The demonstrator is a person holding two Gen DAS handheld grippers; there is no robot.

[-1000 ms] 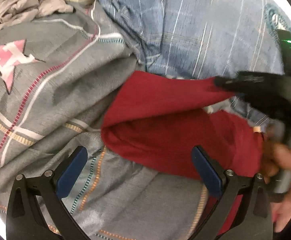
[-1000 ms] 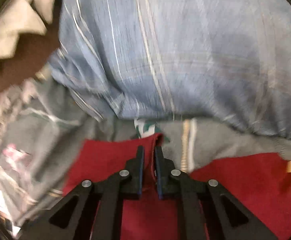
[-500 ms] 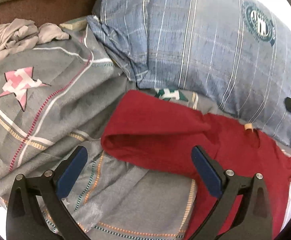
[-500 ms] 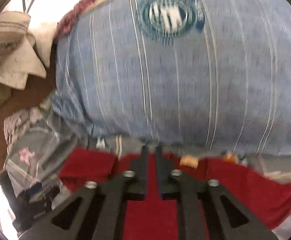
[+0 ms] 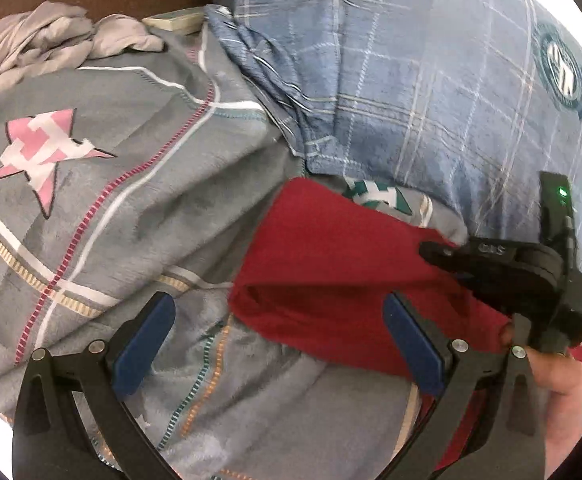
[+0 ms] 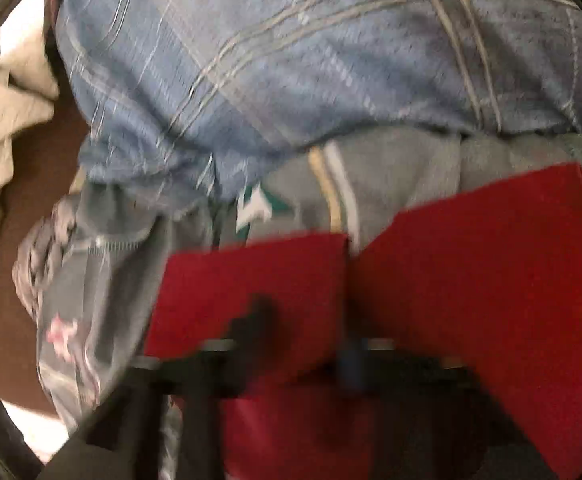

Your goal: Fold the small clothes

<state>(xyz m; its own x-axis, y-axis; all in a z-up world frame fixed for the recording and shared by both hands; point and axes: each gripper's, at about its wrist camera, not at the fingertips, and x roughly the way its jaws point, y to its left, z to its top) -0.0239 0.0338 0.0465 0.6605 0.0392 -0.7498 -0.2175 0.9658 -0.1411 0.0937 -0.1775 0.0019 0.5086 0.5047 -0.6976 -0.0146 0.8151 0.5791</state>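
Grey striped blanket [image 5: 139, 216] w/ pink star covers the surface in the left wrist view; blue plaid pillow [image 5: 411, 80] lies beyond it. Left gripper [image 5: 279, 340] spread wide, holding nothing. One red garment [image 5: 331, 272], soft knit, lies just ahead, between its fingers' line, long axis running left-to-right, folded edge toward left. Right gripper [image 5: 439, 250] comes in from right, tips on the red cloth.

Right wrist view: blurred. Red garment [image 6: 471, 280] bunched over right gripper; can't tell its jaw state. Pillow [image 6: 291, 60] ahead, blanket [image 6: 103, 280] to left.
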